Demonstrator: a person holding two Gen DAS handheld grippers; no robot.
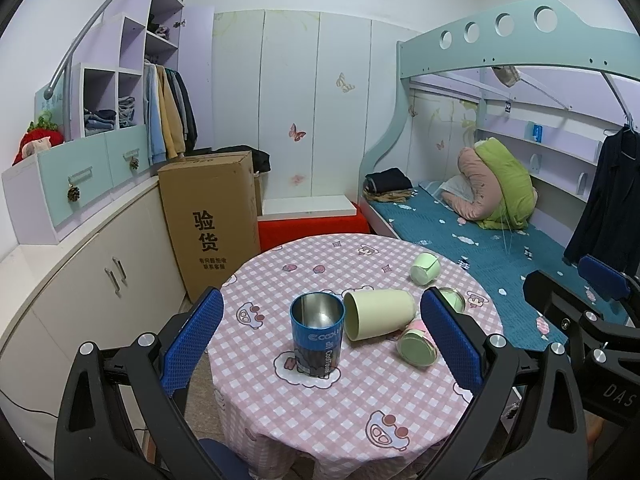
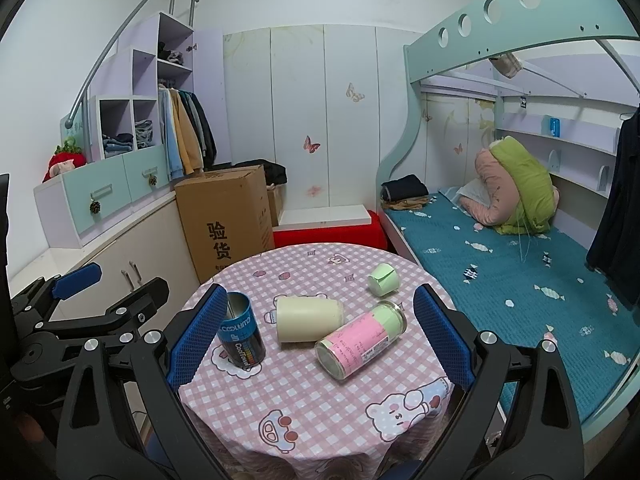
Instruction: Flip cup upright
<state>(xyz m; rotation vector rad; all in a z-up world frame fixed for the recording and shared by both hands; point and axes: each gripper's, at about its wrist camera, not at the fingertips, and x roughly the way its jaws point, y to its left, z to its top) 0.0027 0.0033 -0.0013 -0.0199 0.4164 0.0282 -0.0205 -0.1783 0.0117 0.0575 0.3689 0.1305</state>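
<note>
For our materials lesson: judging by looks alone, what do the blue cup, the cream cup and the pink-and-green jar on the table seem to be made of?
Blue cup: probably stainless steel, shiny mirror-like inside, printed blue wrap outside.
Cream cup: likely matte plastic or ceramic; dull, even surface with no glare, so it stays open.
Pink-and-green jar: apparently clear glass, with a see-through base and rim and a paper-like label.

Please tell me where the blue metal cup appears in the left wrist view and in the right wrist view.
Left wrist: the blue metal cup stands upright at centre, left of the lying cream cup.
Right wrist: blue metal cup at lower left, beside the gripper's left finger.
Shared landmark: the cardboard box.
</note>
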